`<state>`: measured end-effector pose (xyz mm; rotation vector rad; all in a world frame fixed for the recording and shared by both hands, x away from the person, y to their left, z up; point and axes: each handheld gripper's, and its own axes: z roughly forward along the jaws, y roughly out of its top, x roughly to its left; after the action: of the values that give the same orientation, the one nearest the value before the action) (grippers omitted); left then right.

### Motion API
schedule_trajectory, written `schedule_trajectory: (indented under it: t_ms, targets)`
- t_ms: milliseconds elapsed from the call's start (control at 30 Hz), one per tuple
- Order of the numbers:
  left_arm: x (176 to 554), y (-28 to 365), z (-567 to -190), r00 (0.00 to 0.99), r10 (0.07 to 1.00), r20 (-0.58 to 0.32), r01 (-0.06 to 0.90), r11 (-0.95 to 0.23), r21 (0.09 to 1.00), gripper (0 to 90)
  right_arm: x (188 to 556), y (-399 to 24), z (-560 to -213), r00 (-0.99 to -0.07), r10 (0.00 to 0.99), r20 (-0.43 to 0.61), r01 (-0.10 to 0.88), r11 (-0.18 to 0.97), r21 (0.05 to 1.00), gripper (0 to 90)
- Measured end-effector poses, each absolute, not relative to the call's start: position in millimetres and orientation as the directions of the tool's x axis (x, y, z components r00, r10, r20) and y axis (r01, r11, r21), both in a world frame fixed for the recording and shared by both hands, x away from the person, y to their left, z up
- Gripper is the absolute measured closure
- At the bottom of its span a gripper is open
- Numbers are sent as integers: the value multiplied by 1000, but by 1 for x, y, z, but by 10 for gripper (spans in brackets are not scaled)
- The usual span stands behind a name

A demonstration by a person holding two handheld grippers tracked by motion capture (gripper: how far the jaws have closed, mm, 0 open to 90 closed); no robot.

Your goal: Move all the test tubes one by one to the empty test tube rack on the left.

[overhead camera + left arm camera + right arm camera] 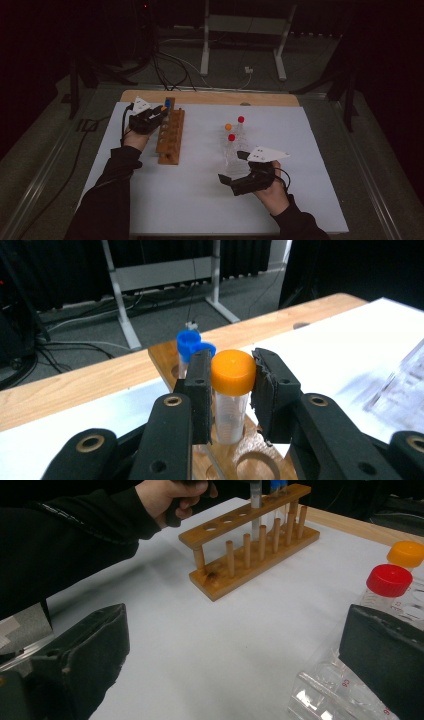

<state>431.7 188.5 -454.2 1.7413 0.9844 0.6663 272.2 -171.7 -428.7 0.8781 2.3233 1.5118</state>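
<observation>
A wooden tube rack (170,134) stands on the white mat, left of centre. At its far end my left gripper (161,112) is shut on an orange-capped tube (232,371) that stands upright in a rack hole (250,455). A blue-capped tube (189,342) sits in the hole just behind it. My right gripper (233,166) is wide open over the mat with nothing between its jaws, right beside a clear plastic tube holder (330,690). That holder carries a red-capped tube (389,580) and an orange-capped tube (406,553); the high view shows a second red cap (241,119).
The white mat (200,200) covers a wooden table whose far edge (210,96) is bare. Several rack holes (220,525) near the person are unfilled. Cables and a metal stand (205,45) lie on the floor beyond the table.
</observation>
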Motion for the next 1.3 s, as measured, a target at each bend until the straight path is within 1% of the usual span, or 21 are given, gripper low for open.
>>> schedule_trajectory:
  t_ms: [367,467,733,833,867,933,967,1033,1100,1133,1200,1233,1300]
  targets:
    - [433,184,-459,525,851,30,312,-225,923,717,272,-171,-429,-796,591,128,357,288,888,0]
    - [433,183,-460,527,849,52,305,-246,920,717,272,-171,-429,-796,591,126,356,290,888,0]
    - [433,185,-458,537,843,29,332,-243,912,714,272,-172,-428,-798,590,128,355,286,890,0]
    - [432,186,-455,556,831,4,352,-240,905,697,272,-172,-425,-796,591,130,354,280,892,0]
    - [431,187,-454,565,825,-8,353,-233,906,667,272,-172,-424,-797,591,127,349,279,895,0]
    - [426,188,-451,588,809,-27,348,-222,911,566,272,-173,-421,-796,593,125,344,273,898,0]
    - [423,188,-449,592,806,-19,341,-229,912,536,272,-174,-419,-796,593,121,339,270,901,0]
    - [416,190,-446,610,792,-29,327,-218,919,403,274,-176,-414,-793,598,115,328,261,908,0]
    - [408,192,-442,621,783,-32,313,-210,926,340,275,-179,-409,-787,607,108,320,252,913,0]
    - [403,193,-440,628,777,-45,310,-197,930,263,277,-181,-407,-783,612,106,316,247,916,0]
    - [394,195,-437,641,765,-53,308,-194,932,155,282,-185,-402,-774,625,104,315,237,919,0]
    - [389,196,-436,656,752,-63,301,-185,936,147,284,-186,-400,-774,625,100,312,239,920,0]
    - [379,196,-435,673,738,-59,296,-196,935,82,291,-189,-396,-767,633,100,313,233,921,0]
